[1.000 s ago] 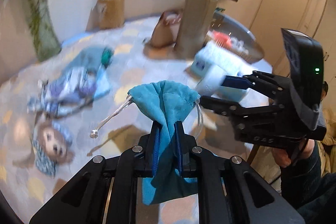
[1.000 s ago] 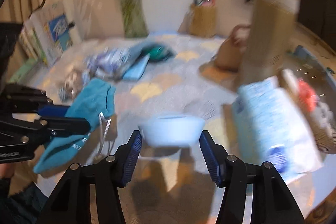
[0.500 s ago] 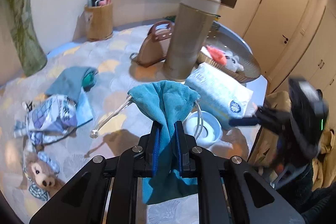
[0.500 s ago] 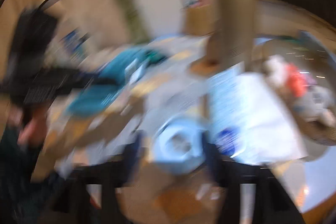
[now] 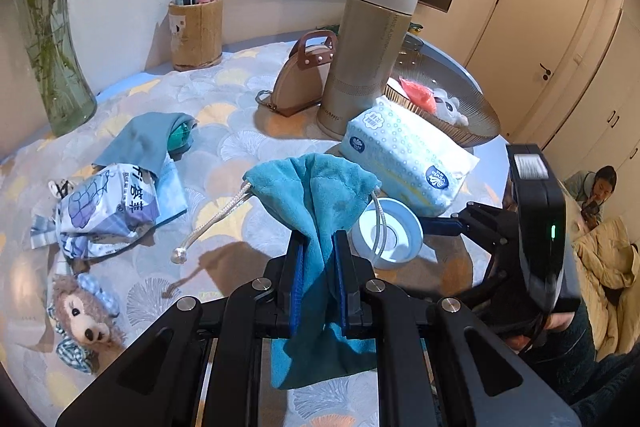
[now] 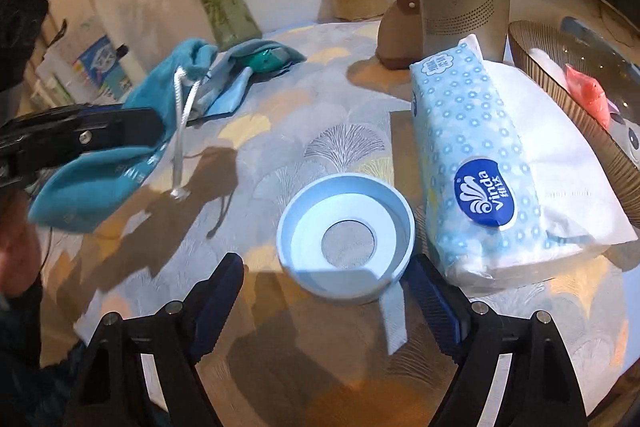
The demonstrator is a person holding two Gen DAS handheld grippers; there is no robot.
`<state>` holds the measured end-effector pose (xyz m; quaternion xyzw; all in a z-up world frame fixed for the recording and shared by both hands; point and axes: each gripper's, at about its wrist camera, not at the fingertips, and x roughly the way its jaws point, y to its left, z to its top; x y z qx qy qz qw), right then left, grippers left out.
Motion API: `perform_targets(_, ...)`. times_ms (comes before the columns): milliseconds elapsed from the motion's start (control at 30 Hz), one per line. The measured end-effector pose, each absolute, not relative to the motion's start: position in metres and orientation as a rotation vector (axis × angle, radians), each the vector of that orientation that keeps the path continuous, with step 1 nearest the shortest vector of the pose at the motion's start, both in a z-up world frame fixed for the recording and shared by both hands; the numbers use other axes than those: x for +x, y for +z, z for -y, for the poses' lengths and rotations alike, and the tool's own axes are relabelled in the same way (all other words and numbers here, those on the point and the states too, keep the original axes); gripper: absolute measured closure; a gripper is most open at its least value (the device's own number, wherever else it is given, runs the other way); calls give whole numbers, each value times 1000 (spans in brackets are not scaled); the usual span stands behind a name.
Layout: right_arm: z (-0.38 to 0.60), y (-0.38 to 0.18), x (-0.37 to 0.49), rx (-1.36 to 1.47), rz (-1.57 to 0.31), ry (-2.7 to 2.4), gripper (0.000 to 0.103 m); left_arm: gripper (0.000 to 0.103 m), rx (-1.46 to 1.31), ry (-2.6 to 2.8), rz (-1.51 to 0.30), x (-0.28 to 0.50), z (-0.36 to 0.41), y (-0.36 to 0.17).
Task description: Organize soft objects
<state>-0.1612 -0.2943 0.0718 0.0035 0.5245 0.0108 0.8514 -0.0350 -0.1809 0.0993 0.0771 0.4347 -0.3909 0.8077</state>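
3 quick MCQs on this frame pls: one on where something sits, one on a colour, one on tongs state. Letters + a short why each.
1. Where does the pale blue ring lid sit?
A. in the woven basket
B. on the tablecloth, just left of the tissue pack
C. on top of the flask

2. What colour is the drawstring pouch?
A. teal
B. red
C. beige

3. What state are the right tongs in?
A. shut on the lid
B. shut on the pouch
C. open, one finger at each side of the lid

Answers:
1 B: the right wrist view shows it flat on the cloth next to the pack.
2 A: plush teal fabric, white cord hanging from it.
3 C: a gap shows at the left finger, so there is no grip yet; the left tongs are the ones shut on the pouch.
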Motion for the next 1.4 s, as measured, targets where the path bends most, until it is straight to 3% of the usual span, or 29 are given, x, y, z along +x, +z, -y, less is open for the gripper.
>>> perform_targets(200,285,80,-179,-38,-1139,212,19,92,155,-838,-934,-34,178,97)
perform_targets(567,286,71,-141,62,-1064,-51,20,92,148,-819,-929,-33,169,97)
perform_targets(667,276,68,-138,-22,-1040,-102,27,92,153,-819,-929,-35,169,97)
perform_targets(733,268,65,-136,-76,-1026,-118,36,92,152,-818,-924,-36,168,98)
perform_targets(1100,273,75,-153,3,-1016,104,37,92,132,-797,-933,-31,160,97)
perform_targets(1400,303,77,-159,-37,-1037,-31,38,92,137,-798,-937,-32,159,97)
